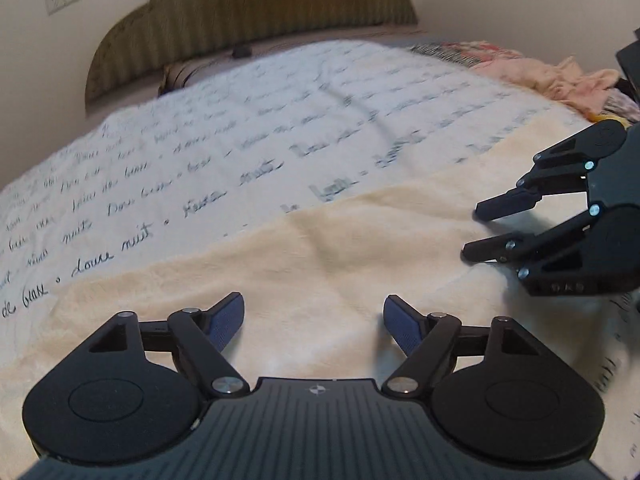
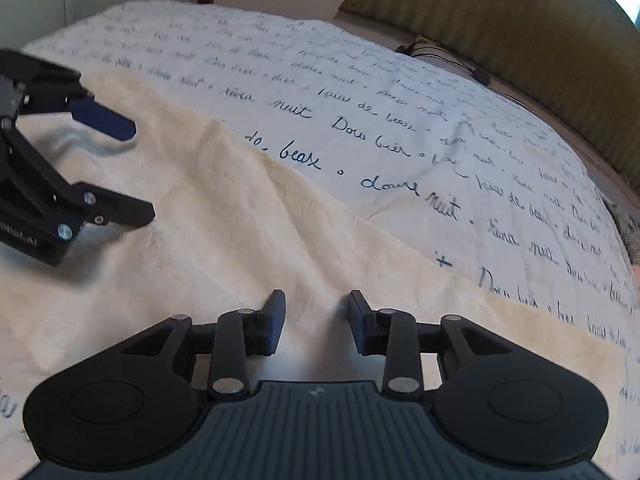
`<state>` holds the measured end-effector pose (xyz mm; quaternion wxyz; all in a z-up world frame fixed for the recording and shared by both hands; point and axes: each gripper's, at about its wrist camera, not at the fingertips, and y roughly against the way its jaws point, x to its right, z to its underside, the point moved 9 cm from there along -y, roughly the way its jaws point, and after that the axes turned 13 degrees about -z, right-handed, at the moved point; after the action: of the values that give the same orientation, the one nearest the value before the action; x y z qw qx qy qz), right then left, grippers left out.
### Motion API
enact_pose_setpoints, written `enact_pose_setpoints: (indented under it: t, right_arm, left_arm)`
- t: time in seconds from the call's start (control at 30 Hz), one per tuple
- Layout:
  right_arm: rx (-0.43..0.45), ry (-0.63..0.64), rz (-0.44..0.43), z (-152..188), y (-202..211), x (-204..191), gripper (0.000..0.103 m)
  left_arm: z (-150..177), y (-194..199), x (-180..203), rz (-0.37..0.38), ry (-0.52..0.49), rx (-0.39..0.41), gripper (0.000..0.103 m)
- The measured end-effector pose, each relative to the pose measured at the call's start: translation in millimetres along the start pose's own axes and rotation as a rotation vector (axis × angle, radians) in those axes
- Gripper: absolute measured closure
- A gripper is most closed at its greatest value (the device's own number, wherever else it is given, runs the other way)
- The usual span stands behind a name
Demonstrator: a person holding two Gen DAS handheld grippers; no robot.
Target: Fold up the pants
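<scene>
pants [image 1: 340, 264] flat on bed [image 1: 240, 128] — fold pending | left tool [image 1: 314, 322] spread, empty | right tool [image 2: 317, 320] at 3 o'clock — parted, empty

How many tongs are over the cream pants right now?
2. The left tongs hang over the near part of the cream pants, jaws apart and empty. The right tongs are beside them over the same cloth, also apart and empty.

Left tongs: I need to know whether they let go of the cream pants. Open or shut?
Open. The left tongs stand wide apart over the cream pants, nothing between their pads.
</scene>
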<state>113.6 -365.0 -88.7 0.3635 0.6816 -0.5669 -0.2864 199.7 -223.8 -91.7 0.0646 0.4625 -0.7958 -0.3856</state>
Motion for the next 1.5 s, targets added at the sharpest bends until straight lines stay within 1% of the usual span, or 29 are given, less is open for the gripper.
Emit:
enact_pose_setpoints:
  t: [0.03,0.07,0.13,0.17,0.23,0.3,0.37,0.43,0.47,0.53,0.6,0.63,0.7,0.77,0.83,0.87,0.93,0.97,1.07,1.13,1.17,1.2,1.23,1.27,1.3,1.33,1.4,1.43,1.5]
  right_arm:
    - [0.015,-0.025,-0.016,-8,-5,5,0.067]
    - [0.025,-0.051,-0.029,-15,-9,12,0.06]
    - [0.048,-0.102,-0.032,-25,-19,30,0.048]
    - [0.058,-0.139,-0.039,-25,-25,40,0.036]
    - [0.091,-0.207,-0.052,-25,-25,55,0.029]
    - [0.163,-0.242,-0.029,-21,-4,63,0.029]
    - [0.228,-0.266,0.021,-12,25,73,0.029]
    - [0.247,-0.285,0.031,2,50,81,0.029]
    - [0.232,-0.282,0.023,10,56,84,0.029]
    - [0.142,-0.249,0.023,28,56,87,0.029]
    - [0.027,-0.223,0.095,47,39,98,0.029]
    - [0.005,-0.224,0.106,54,31,103,0.028]
    - [0.062,-0.32,0.056,56,22,120,0.022]
    - [0.09,-0.371,0.077,52,13,138,0.008]
    - [0.094,-0.386,0.099,46,8,145,0.006]
    - [0.092,-0.377,0.115,43,10,144,0.006]
    - [0.117,-0.349,0.177,41,29,140,0.006]
    - [0.144,-0.346,0.18,41,40,136,0.006]
    - [0.204,-0.338,0.088,50,68,109,0.006]
    - [0.182,-0.309,0.044,63,75,88,0.006]
    - [0.147,-0.282,0.054,72,72,81,0.006]
    - [0.095,-0.246,0.103,83,67,79,0.006]
    - [0.066,-0.225,0.164,95,64,83,0.001]
    - [0.087,-0.254,0.185,103,66,92,0.0]
    - [0.128,-0.348,0.185,111,72,102,0.0]
    - [0.163,-0.41,0.221,116,82,109,0.0]
    - [0.228,-0.438,0.347,122,104,115,0.0]
    - [0.258,-0.451,0.352,124,111,114,0.0]
    - [0.333,-0.483,0.241,125,117,104,0.0]
  left_arm:
    - [-1,-12,-7,-0.033,0.015,-0.021,0.026]
    - [-3,-21,-12,-0.051,0.032,-0.031,0.025]
    - [-8,-30,-19,-0.049,0.082,-0.038,0.024]
    - [-12,-31,-20,-0.069,0.092,-0.029,0.025]
    - [-19,-27,-20,-0.129,0.074,0.002,0.026]
    - [-24,-14,-14,-0.135,0.054,0.058,0.026]
    - [-26,-3,-4,-0.088,0.035,0.092,0.025]
    - [-25,1,11,-0.038,0.01,0.087,0.025]
    - [-24,-1,16,-0.026,-0.004,0.079,0.024]
    - [-22,-13,24,-0.039,-0.026,0.052,0.024]
    - [-22,-29,24,-0.059,-0.003,0.032,0.02]
    - [-24,-34,22,-0.062,0.016,0.033,0.017]
    - [-29,-42,20,-0.088,0.028,0.032,0.014]
    - [-33,-47,19,-0.101,0.038,0.029,0.012]
    - [-36,-40,18,-0.104,0.054,0.036,0.016]
    - [-36,-32,20,-0.102,0.052,0.051,0.021]
    - [-35,-15,24,-0.105,0.023,0.092,0.02]
    - [-34,-6,29,-0.091,0.009,0.107,0.019]
    - [-28,18,53,0.003,-0.019,0.134,0.019]
    - [-23,29,73,0.054,-0.056,0.148,0.016]
    - [-19,30,84,0.064,-0.085,0.151,0.014]
    - [-15,28,93,0.059,-0.119,0.156,0.014]
    - [-10,23,100,0.041,-0.152,0.154,0.014]
    - [-6,19,103,0.019,-0.17,0.146,0.014]
    - [-3,19,103,0.017,-0.16,0.15,0.016]
    - [-3,22,101,0.024,-0.143,0.152,0.016]
    - [-3,30,93,0.036,-0.114,0.154,0.015]
    - [-3,34,89,0.033,-0.095,0.159,0.015]
    - [-2,40,82,0.028,-0.047,0.16,0.014]
